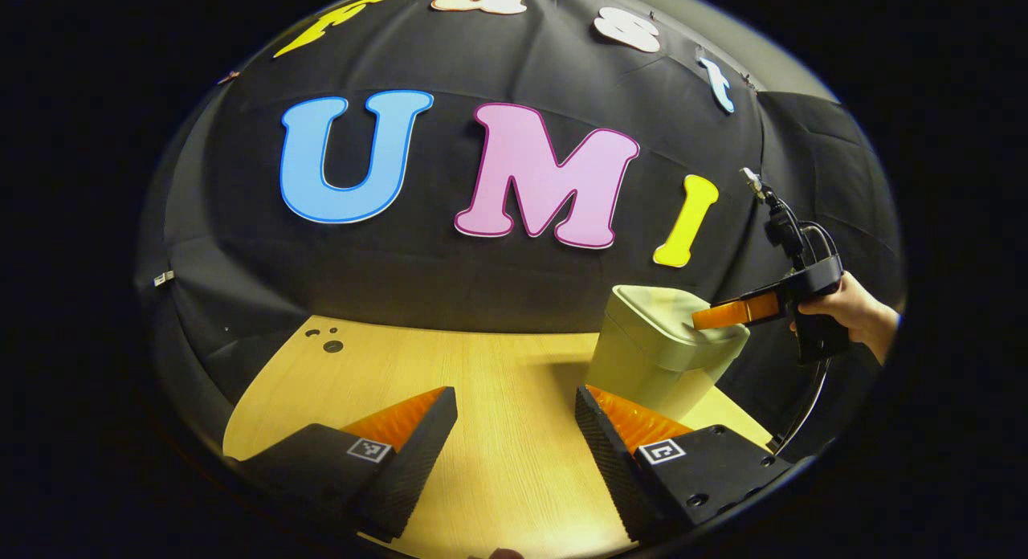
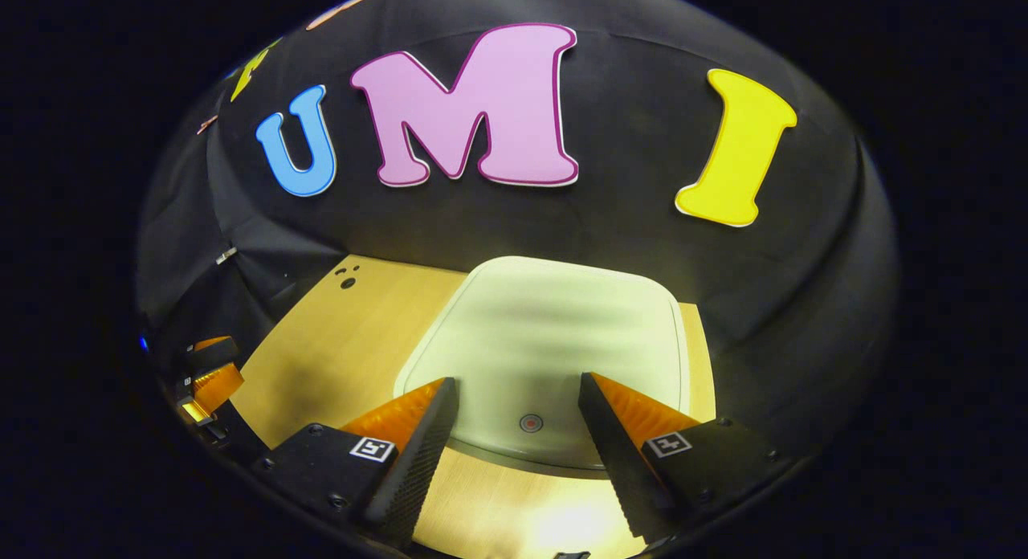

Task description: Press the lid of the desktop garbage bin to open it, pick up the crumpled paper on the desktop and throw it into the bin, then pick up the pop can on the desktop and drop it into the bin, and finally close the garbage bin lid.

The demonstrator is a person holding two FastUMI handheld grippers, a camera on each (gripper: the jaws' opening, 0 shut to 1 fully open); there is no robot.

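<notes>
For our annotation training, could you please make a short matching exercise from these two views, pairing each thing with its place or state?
Things:
1. bin lid
2. right gripper
3. left gripper
4. wooden table

Places or states:
A. open, over bare table, to one side of the bin
B. closed, with a small red dot near its front edge
C. open, poised above the lid's front edge
D. bears the pale green bin

Pairs: 1-B, 2-C, 3-A, 4-D
</notes>
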